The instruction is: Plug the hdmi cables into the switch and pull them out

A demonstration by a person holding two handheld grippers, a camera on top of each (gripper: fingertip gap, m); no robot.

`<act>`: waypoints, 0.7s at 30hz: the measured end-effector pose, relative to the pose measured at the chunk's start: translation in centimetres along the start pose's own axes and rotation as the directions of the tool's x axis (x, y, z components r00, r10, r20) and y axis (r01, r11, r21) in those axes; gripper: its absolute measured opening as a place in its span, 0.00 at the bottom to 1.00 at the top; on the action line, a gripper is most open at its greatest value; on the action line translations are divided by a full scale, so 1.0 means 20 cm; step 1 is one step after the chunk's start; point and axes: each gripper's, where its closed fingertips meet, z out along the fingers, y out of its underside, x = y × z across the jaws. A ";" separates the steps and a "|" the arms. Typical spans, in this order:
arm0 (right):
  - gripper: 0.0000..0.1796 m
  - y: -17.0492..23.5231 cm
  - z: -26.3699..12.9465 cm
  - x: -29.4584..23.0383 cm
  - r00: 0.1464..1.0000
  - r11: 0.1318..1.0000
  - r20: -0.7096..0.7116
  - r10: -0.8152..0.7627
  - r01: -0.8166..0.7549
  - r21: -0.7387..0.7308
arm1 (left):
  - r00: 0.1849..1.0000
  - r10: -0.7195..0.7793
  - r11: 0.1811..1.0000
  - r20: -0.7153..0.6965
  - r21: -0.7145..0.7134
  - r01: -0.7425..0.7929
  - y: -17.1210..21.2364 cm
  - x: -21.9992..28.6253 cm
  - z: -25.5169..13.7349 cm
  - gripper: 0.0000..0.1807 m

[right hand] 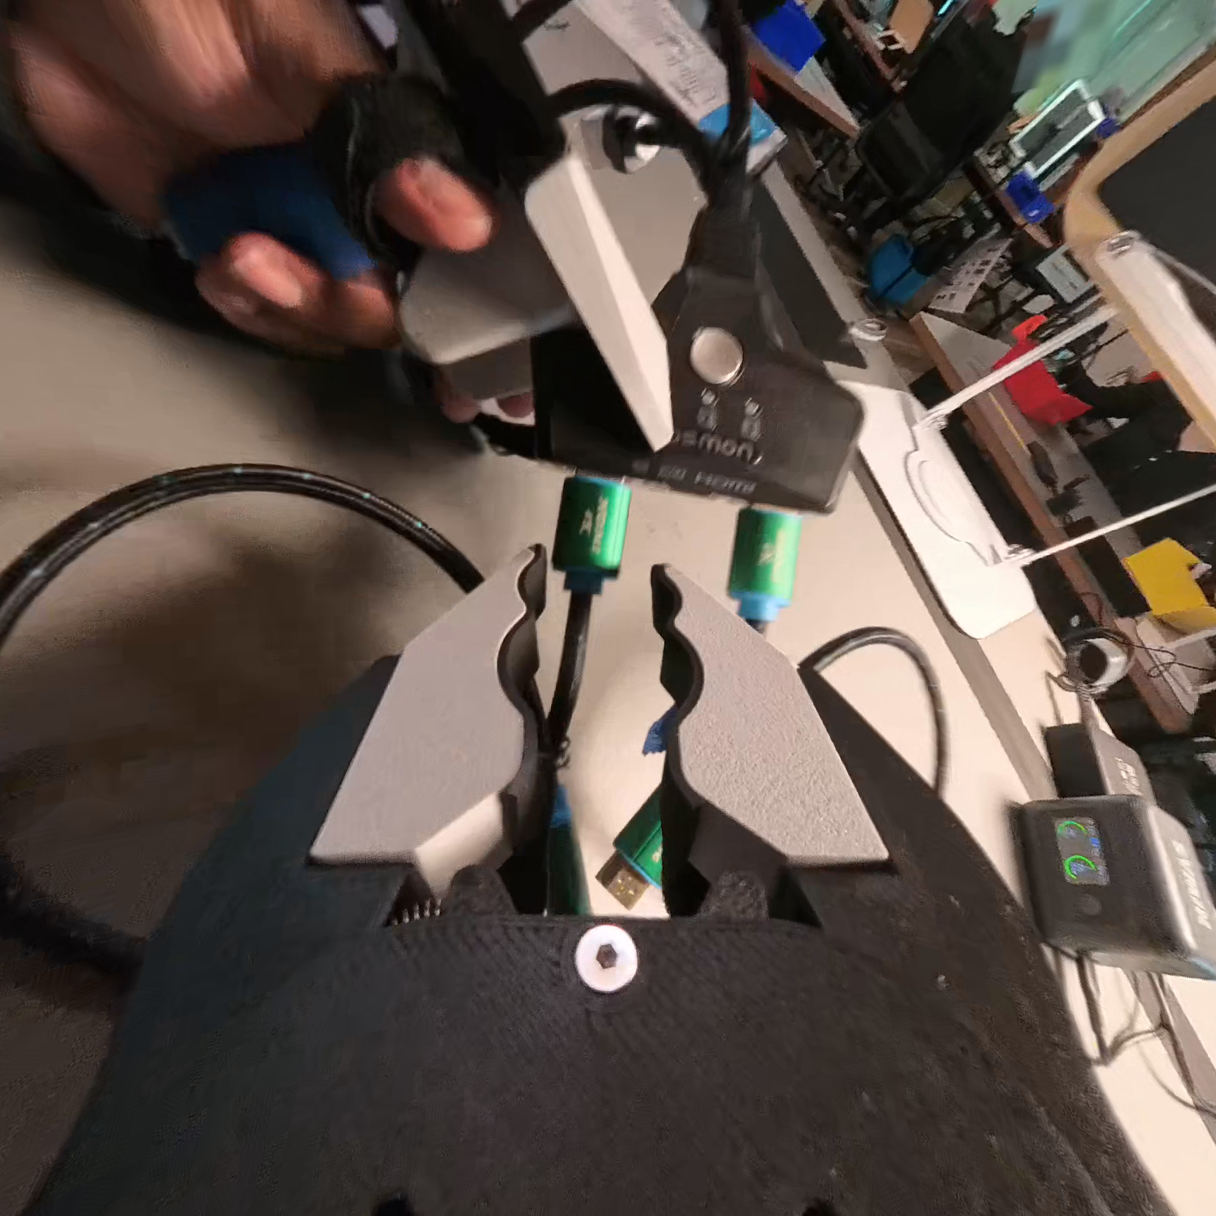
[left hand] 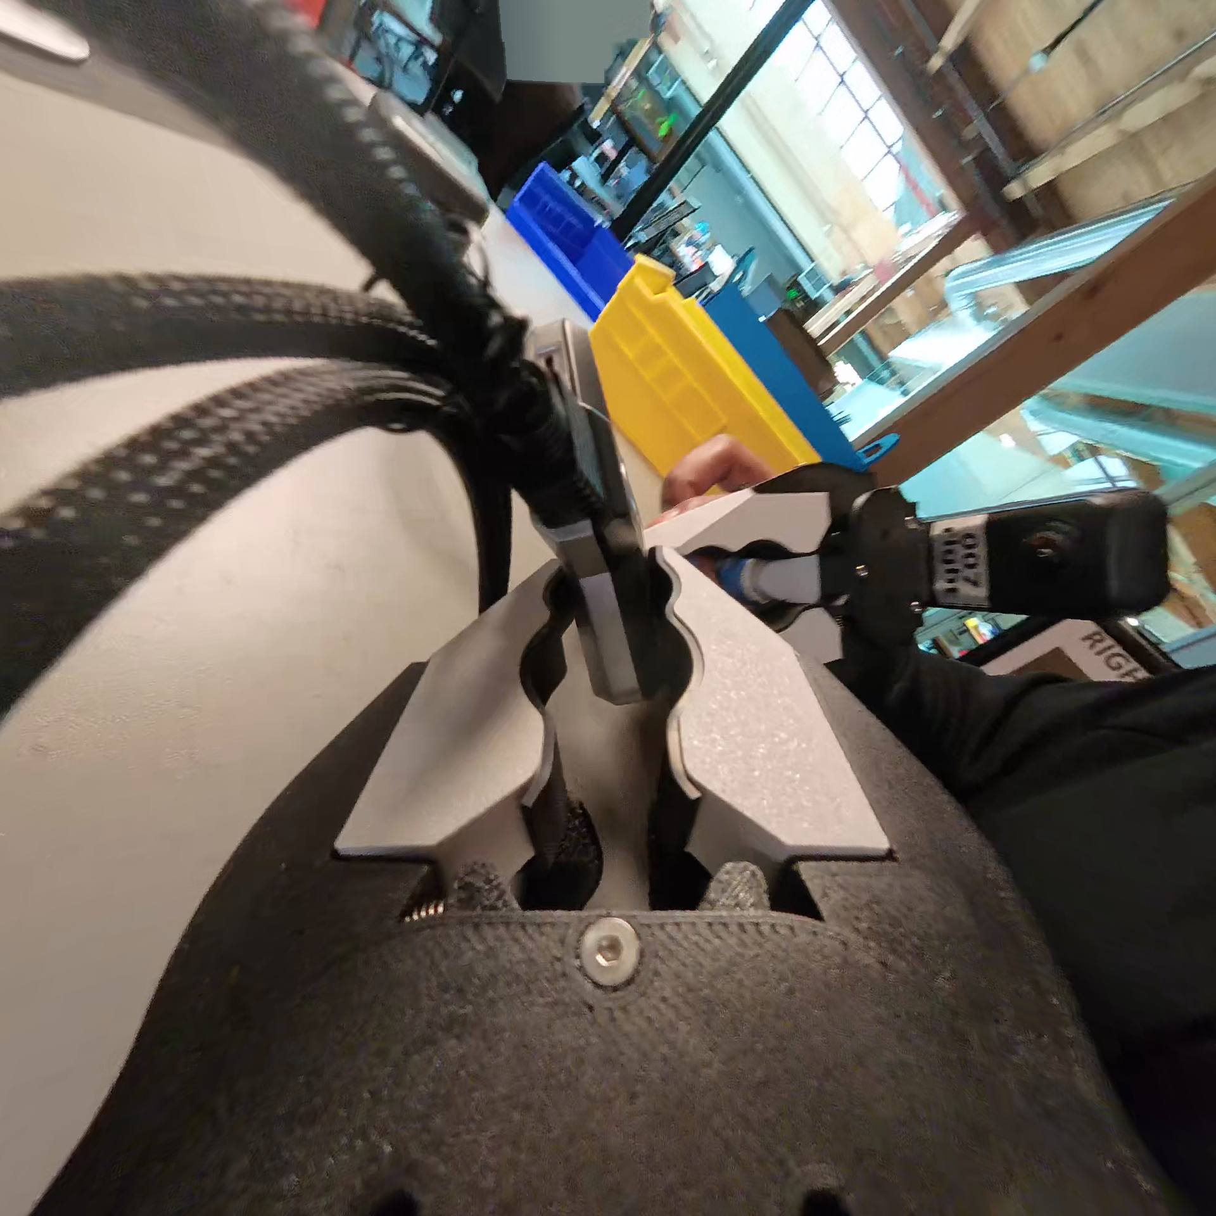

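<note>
Hand (right hand: 263, 217) blurred; cable (right hand: 197, 500) edge-cropped

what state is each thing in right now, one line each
switch: lifted off the table, clamped by left gripper
two green hdmi plugs: seated in the switch
third green plug: unplugged, on the table
right gripper: open, empty

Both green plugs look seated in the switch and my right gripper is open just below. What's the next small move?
Probably ease the right gripper forward and close on the nearer green plug: it sits just beyond the open fingertips, seated in the switch, which the left gripper clamps steady.
</note>
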 end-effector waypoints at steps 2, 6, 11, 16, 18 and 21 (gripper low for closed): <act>0.15 0.00 0.00 -0.03 1.000 1.000 0.026 -0.008 0.008 0.005 | 0.999 0.024 1.000 -0.024 0.006 -0.024 0.00 0.02 -0.02 0.11; 0.12 -0.01 0.00 -0.03 1.000 0.999 0.022 -0.020 0.019 0.031 | 0.998 0.041 0.999 -0.042 -0.001 -0.041 0.01 0.04 -0.03 0.11; 0.11 -0.02 -0.01 -0.01 0.996 0.996 -0.028 -0.079 0.080 0.035 | 0.997 0.054 0.999 -0.052 0.004 -0.054 0.01 0.05 -0.03 0.12; 0.11 -0.05 -0.04 0.03 0.989 0.990 -0.075 -0.130 0.134 0.053 | 0.994 0.064 0.998 -0.084 0.022 -0.062 -0.01 0.07 -0.04 0.12; 0.11 -0.06 -0.05 0.03 0.986 0.986 -0.071 -0.152 0.156 0.058 | 0.994 0.079 0.997 -0.076 0.034 -0.076 -0.01 0.08 -0.04 0.12; 0.11 -0.05 -0.06 0.02 0.982 0.981 -0.053 -0.182 0.185 0.061 | 0.993 0.093 0.995 -0.070 0.028 -0.091 0.00 0.08 -0.03 0.12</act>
